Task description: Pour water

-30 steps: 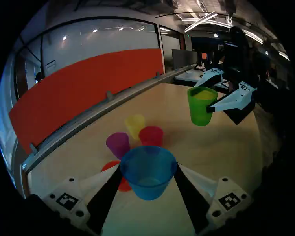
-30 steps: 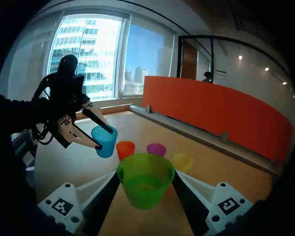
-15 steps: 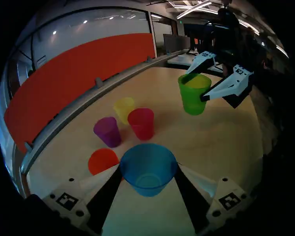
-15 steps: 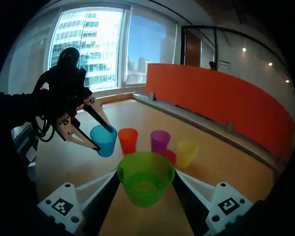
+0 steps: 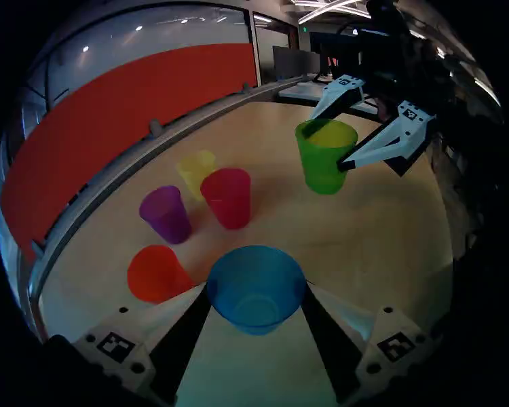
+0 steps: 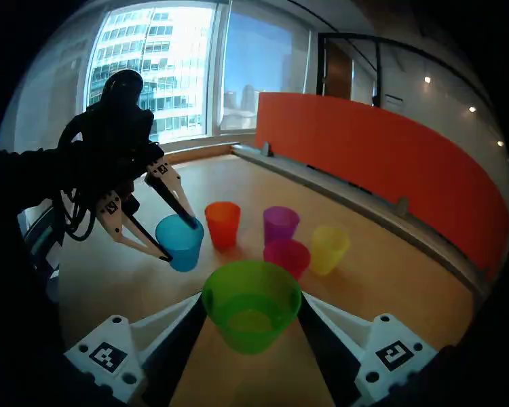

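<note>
Six cups, one of each colour, and two grippers over a wooden table; left gripper clamped on the blue cup, one finger on each side, cup upright; right gripper clamped the same way on the green cup, also upright, well apart from the blue one; four loose cups standing in a cluster off to one side: orange, purple, red, yellow, red just beside yellow; a dark arm behind the left gripper; water in either held cup too hard to tell.
</note>
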Motion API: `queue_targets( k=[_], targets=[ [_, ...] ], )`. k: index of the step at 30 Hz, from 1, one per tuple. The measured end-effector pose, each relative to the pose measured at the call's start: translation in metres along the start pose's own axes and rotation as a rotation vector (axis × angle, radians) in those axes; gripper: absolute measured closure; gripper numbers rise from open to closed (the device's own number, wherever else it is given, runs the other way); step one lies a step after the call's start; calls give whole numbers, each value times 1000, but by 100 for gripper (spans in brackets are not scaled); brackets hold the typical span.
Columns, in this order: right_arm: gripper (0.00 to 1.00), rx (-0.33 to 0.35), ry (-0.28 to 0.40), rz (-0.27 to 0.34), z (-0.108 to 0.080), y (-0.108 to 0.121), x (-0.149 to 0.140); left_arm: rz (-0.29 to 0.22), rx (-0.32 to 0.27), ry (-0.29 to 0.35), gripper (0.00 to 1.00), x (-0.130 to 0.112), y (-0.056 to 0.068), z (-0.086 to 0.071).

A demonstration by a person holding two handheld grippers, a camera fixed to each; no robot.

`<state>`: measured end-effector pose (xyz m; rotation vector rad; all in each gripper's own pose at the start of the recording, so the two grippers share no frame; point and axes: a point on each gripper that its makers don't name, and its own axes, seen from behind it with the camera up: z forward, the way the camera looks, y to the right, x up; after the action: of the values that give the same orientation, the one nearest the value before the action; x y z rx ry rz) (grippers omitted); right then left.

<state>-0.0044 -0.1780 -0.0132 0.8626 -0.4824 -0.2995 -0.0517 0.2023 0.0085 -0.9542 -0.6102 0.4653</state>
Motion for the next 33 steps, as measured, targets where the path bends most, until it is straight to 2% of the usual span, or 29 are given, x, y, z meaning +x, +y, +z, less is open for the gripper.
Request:
queue_targets(
  k=[13,26,33],
  targets=[
    [8,2,-14,-3,4,1,-5,-19,-32,-7,12,-12,8,16],
    [8,-1,-25,-2,6,0,-11,-37,-45,-18,12,-24,10,21],
    [8,1,-29,6,10,-2,-15,-37,-51,-45,12,-36,13,23]
  ],
)
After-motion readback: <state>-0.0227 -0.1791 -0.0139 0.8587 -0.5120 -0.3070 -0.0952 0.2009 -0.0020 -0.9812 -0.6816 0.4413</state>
